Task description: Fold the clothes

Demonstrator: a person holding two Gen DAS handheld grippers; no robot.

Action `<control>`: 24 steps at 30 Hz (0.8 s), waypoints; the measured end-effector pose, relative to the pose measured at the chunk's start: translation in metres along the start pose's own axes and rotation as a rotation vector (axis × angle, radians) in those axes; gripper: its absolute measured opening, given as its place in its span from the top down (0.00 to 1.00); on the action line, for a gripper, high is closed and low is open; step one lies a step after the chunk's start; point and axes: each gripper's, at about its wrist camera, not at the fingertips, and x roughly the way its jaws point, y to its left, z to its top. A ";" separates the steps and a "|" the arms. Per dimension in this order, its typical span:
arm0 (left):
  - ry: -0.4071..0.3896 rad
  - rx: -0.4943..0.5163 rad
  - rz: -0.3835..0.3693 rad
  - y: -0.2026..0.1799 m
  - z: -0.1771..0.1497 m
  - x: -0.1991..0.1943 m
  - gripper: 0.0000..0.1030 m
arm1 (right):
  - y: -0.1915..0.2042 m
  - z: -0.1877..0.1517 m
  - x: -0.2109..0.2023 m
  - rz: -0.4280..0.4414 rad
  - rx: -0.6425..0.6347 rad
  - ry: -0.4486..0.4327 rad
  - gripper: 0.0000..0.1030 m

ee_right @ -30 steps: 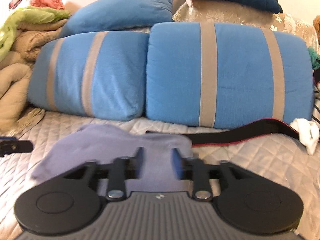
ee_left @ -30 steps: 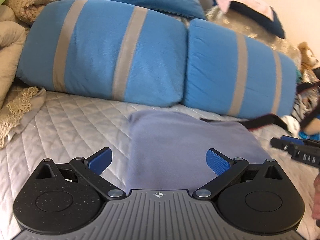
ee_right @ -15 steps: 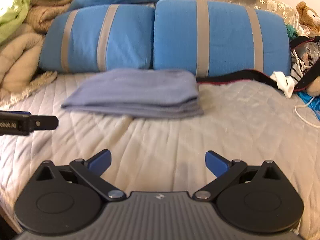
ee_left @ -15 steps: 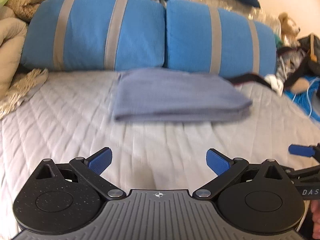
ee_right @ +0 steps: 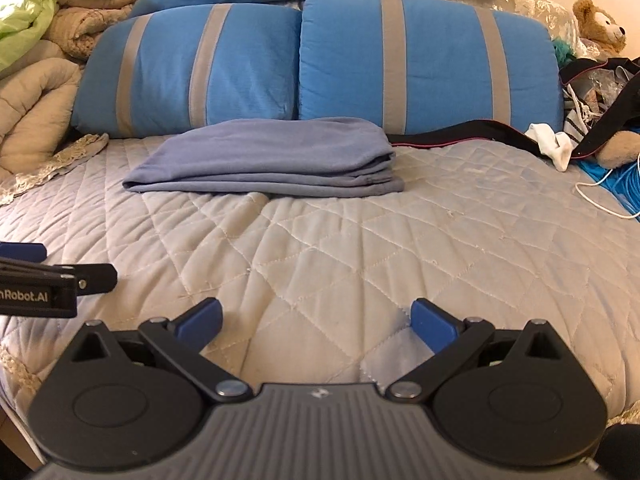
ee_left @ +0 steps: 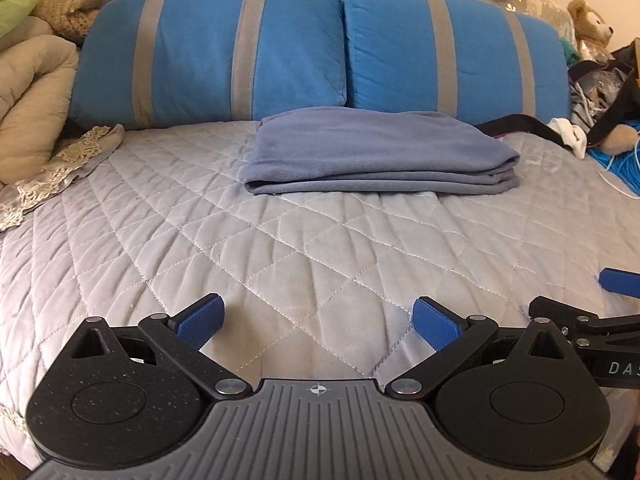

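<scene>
My left gripper (ee_left: 318,320) and right gripper (ee_right: 316,320) both gape wide, empty, over the quilt (ee_left: 300,248) — the folded shirt (ee_left: 372,156) lies well ahead, against the pillows (ee_right: 304,64).

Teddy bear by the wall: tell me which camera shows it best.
The right wrist view. There the teddy bear shows its whole head, with ears and dark nose, above the black garment. The left wrist view catches the same bear nearer the frame's edge, smaller and less distinct.
</scene>
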 end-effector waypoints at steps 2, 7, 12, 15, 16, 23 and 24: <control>-0.002 -0.006 0.011 -0.001 -0.001 -0.001 0.00 | 0.001 0.000 0.000 -0.006 0.000 0.002 0.00; 0.003 -0.022 0.028 -0.004 -0.003 -0.004 0.00 | 0.002 -0.001 0.000 -0.012 0.001 -0.003 0.00; 0.010 -0.023 0.039 -0.005 -0.003 -0.004 0.00 | 0.002 -0.002 0.000 -0.011 0.002 -0.008 0.00; 0.011 -0.023 0.043 -0.006 -0.003 -0.004 0.00 | 0.001 -0.003 0.000 -0.011 0.002 -0.012 0.00; 0.012 -0.025 0.044 -0.006 -0.003 -0.004 0.00 | 0.001 -0.003 0.000 -0.010 0.002 -0.012 0.00; 0.023 -0.042 0.044 -0.005 -0.002 -0.004 0.00 | 0.001 -0.003 0.000 -0.010 0.001 -0.014 0.00; 0.023 -0.041 0.045 -0.005 -0.002 -0.004 0.00 | 0.001 -0.003 0.000 -0.010 0.001 -0.014 0.00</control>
